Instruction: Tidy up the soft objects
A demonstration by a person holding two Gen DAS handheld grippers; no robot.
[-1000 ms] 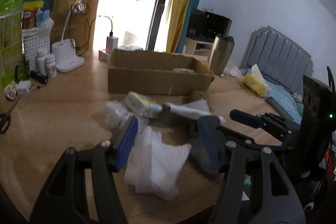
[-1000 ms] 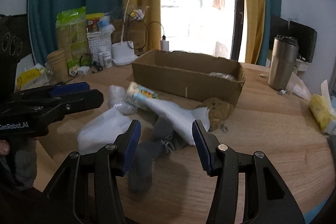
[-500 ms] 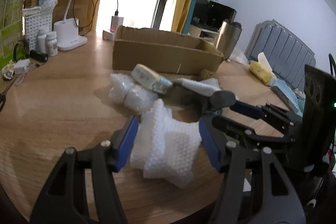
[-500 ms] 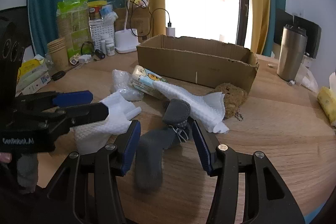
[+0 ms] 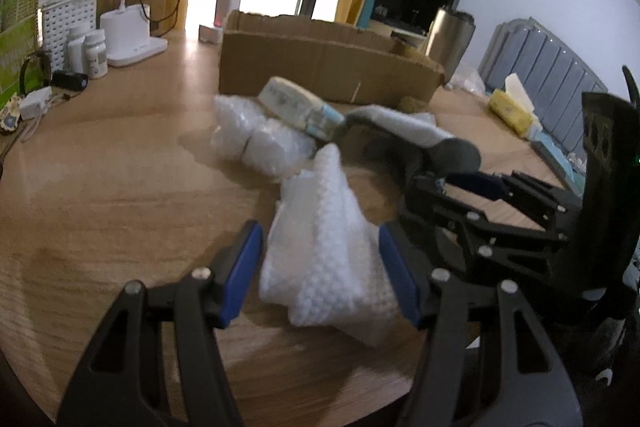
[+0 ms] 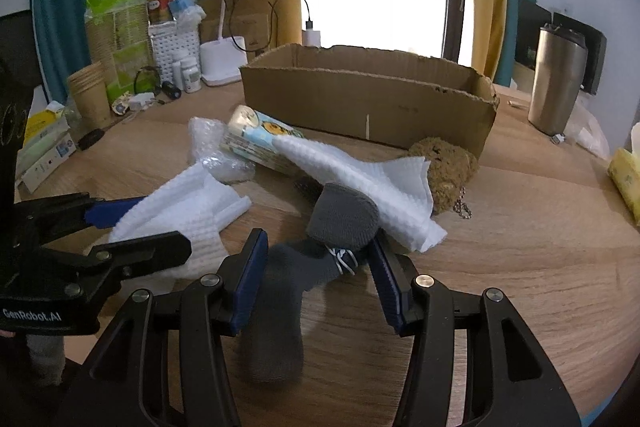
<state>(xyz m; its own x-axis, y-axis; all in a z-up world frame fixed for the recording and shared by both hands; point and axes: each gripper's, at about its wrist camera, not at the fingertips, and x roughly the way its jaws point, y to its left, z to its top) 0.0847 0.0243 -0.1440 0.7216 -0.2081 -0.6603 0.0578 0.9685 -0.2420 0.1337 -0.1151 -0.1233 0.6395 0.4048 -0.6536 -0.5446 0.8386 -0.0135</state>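
Note:
A white waffle-textured cloth (image 5: 320, 251) lies crumpled on the wooden table, and my left gripper (image 5: 322, 271) stands open around it, pads close beside it without squeezing. The right wrist view shows that left gripper (image 6: 144, 229) low at the left over the same white cloth (image 6: 188, 203). A grey sock (image 6: 280, 291) lies bent between the fingers of my right gripper (image 6: 318, 281), which is open; the sock's folded end (image 6: 344, 215) sticks up ahead of the pads. Beyond lie a second white cloth (image 6: 360, 175), bubble wrap (image 6: 208, 143), a tissue pack (image 6: 256, 139) and a brown sponge (image 6: 444, 167).
An open cardboard box (image 6: 368, 99) stands behind the pile. A steel tumbler (image 6: 556, 83) is at the right, a white desk lamp (image 6: 224, 63), bottles and a basket at the back left, a yellow pack (image 6: 624, 179) at the right edge. The right gripper (image 5: 452, 191) sits close beside the left.
Both grippers have sunk toward the table and tilted down. The white cloth now fills the gap of the left one, and the grey sock lies deeper between the right fingers. Openings look unchanged.

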